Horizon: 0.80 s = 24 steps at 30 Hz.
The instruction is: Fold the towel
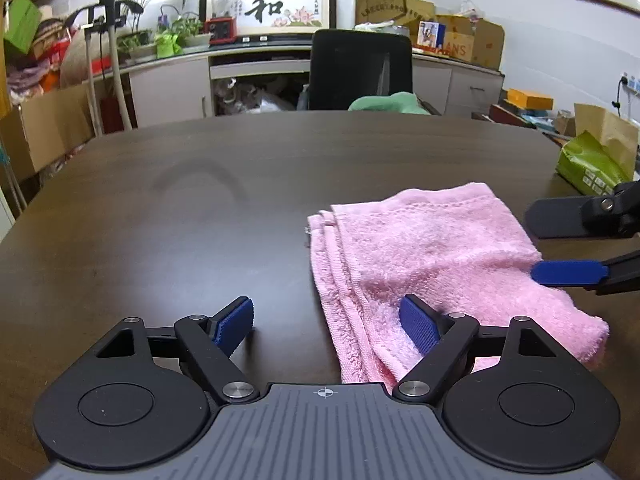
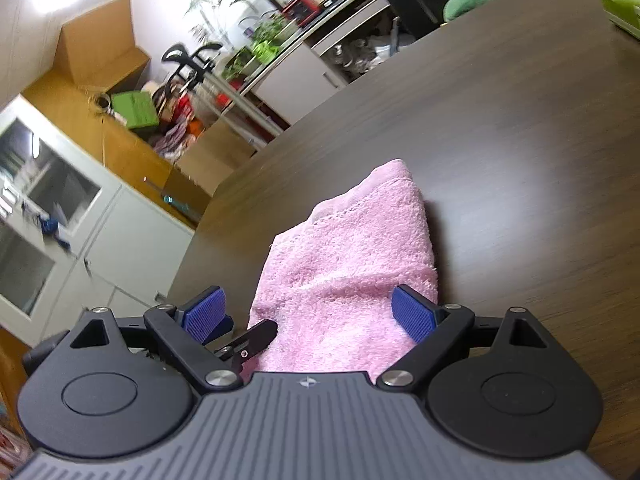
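Item: left gripper. Jaws wide apart, holding nothing. Left pad over bare desk; right pad over the near edge of the towel, not seen to pinch it.

Item: towel, pink terry. Lies on the desk right of centre in the left wrist view, folded into a compact stack. Several layered edges show along its left side; the right end slumps, and the top surface carries a shallow crease. Judged folded more than once already.

Item: right gripper. Jaws wide apart, holding nothing; the towel's near end lies between its pads without being clamped. In the left wrist view its fingers reach in from the right, one blue pad at the towel's right edge.

Status: folding judged largely complete. Remaining, at most: one further fold or squaring of the loose right end and smoothing the top.
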{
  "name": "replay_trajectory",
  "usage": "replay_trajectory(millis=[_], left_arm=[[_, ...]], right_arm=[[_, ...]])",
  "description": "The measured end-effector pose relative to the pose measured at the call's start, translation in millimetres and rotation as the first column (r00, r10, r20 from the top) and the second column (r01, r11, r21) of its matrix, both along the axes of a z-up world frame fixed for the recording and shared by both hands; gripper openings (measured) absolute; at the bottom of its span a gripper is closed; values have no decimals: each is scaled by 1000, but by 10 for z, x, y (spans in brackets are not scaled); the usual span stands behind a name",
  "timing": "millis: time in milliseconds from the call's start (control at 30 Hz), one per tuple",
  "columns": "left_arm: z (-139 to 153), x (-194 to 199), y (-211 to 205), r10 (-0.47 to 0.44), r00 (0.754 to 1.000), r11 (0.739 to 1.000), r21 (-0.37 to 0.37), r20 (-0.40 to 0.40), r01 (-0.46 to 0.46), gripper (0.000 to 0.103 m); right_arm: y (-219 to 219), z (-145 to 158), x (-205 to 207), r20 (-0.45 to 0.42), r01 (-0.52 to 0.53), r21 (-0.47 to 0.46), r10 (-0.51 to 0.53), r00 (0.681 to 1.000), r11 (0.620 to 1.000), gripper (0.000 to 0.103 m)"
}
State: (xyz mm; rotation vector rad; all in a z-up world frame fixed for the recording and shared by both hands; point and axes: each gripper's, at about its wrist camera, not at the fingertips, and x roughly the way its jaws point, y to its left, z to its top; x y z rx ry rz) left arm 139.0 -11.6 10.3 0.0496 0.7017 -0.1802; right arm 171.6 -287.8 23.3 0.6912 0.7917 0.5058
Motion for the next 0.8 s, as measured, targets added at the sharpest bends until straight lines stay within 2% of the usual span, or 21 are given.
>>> replay_trajectory(millis=[200, 267, 367, 500, 567, 667, 733, 800], left_arm=[[86, -248, 58, 0, 998, 996, 91, 67, -6, 82], [80, -351, 59, -21, 996, 987, 158, 86, 8, 82], [-14, -474, 23, -24, 991, 957, 288, 132, -15, 83], [-105, -443, -47, -15, 989, 943, 331, 146, -35, 84], [-61, -436, -44, -2, 988, 947, 318, 157, -48, 83], [72, -482, 59, 27, 979, 963, 258, 202, -80, 83], [159, -520, 114, 25, 976, 979, 193, 216, -67, 83], [187, -541, 104, 6, 976, 986, 160, 219, -42, 84]], right_arm=[[-64, 48, -65, 57, -53, 130, 46, 997, 990, 96], [-45, 70, -86, 72, -93, 161, 83, 994, 983, 97], [54, 88, -110, 52, -134, 141, 128, 990, 981, 98], [173, -28, -138, 3, -178, 96, 178, 984, 979, 98], [185, -15, -173, 14, -178, 89, 177, 984, 980, 98], [79, 41, -247, 50, -176, 150, 170, 984, 973, 98], [22, 45, -274, 56, -177, 167, 169, 984, 970, 100], [62, 15, -241, 29, -174, 143, 172, 985, 974, 100]])
